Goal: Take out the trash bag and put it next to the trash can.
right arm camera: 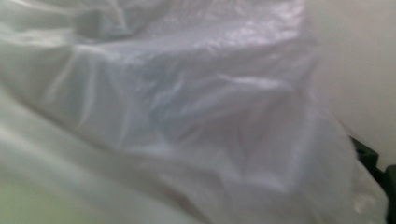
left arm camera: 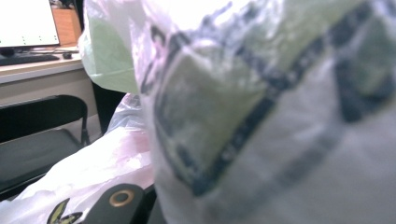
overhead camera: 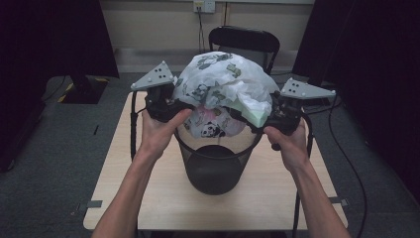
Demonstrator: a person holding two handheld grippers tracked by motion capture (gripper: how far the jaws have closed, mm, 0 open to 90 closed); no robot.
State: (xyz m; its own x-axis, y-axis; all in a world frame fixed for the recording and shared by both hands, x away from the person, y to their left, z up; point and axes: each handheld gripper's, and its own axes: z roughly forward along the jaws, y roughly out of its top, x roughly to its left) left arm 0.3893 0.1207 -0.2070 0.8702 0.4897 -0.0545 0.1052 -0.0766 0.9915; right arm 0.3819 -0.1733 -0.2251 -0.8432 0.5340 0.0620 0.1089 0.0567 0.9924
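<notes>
**Panda bag puffed up over the bin**

The biggest thing here is the wooden table point(overhead camera: 148, 198). It stands on a grey floor, and a black chair point(overhead camera: 245, 42) waits behind it at the far side.

In the middle of the table stands a black mesh bin point(overhead camera: 215, 166). It is upright, and its round rim is between my two hands.

Above the bin is a big white plastic bag point(overhead camera: 223, 82) with little pandas printed on it. The bag is puffed up like a balloon. It bulges high above the rim, and its lower part, which looks pink, hangs down to the bin's mouth. A pale green part of the bag shows on the right side, next to my right gripper.

My left gripper point(overhead camera: 174, 103) is at the left side of the bag, just above the rim. Its jaws are squeezed together, and the bag's plastic lies right up against them, so I seem to have pinched its edge. In the left gripper view the panda print is very near and blurry.

My right gripper point(overhead camera: 262, 116) is at the right side of the bag. Its jaws are spread wide. The crinkly plastic lies right in front of them, but I cannot tell if they press on it.
</notes>
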